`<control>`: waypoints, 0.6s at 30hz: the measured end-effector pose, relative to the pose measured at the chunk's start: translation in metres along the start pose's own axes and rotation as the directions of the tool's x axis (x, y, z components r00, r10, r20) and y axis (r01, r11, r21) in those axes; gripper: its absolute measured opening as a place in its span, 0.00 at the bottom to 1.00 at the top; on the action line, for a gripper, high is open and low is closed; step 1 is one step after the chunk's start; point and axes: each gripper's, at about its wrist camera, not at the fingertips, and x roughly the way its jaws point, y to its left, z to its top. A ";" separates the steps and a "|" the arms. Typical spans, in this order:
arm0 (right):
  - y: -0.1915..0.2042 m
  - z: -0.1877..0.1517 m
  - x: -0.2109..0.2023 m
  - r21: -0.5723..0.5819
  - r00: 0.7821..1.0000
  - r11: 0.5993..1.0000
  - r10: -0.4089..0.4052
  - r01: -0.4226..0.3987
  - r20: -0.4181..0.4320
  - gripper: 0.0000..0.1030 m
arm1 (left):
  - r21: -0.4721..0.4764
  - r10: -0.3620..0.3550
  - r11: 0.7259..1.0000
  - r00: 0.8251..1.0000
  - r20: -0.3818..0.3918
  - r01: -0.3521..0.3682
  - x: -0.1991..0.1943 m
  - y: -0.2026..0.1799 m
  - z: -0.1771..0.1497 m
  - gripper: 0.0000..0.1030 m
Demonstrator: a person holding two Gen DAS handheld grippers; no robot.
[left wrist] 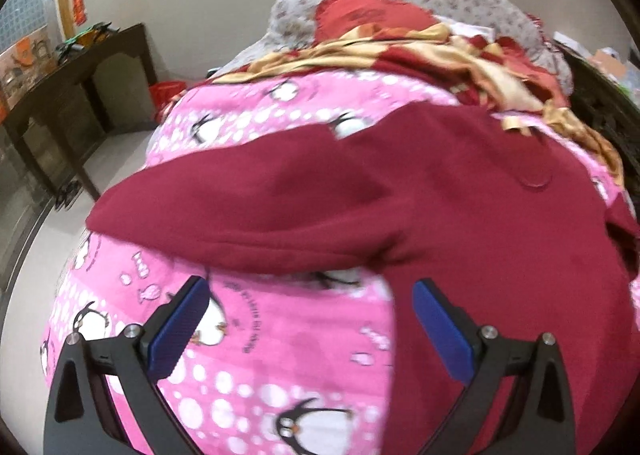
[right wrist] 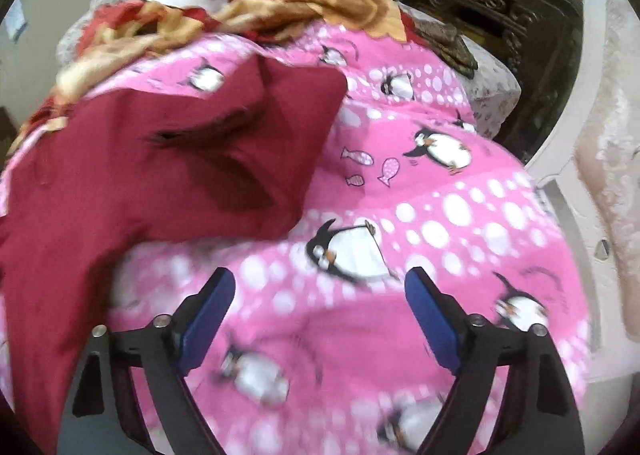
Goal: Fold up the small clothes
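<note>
Garment [left wrist: 440,191] ahead of open grippers [left wrist: 312,295]

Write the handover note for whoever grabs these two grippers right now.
Left gripper: open, empty, hovering over the near edge of the maroon garment.
Right gripper: open, empty, over the bare pink penguin sheet, garment off to its left.
The maroon garment lies rumpled on the sheet, with creases and one part lapped over another; no neat fold is visible.
Red-and-gold fabric is heaped behind it.
Left to do: probably spread the garment flat, then fold it.
</note>
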 end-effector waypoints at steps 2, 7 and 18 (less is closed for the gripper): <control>-0.001 0.003 -0.032 -0.021 1.000 1.000 0.010 -0.009 0.013 0.99 | 0.006 -0.023 1.000 1.000 0.011 0.023 -0.005 -0.010 0.003 1.00; 0.000 0.017 -0.107 -0.105 0.996 0.994 0.001 0.008 0.086 0.99 | 0.024 -0.050 0.998 0.998 0.031 0.049 -0.013 -0.026 0.009 1.00; 0.059 0.045 -0.201 -0.268 0.965 0.934 0.258 -0.234 0.057 0.98 | 0.050 -0.084 0.995 0.995 0.054 0.082 -0.031 -0.043 0.015 1.00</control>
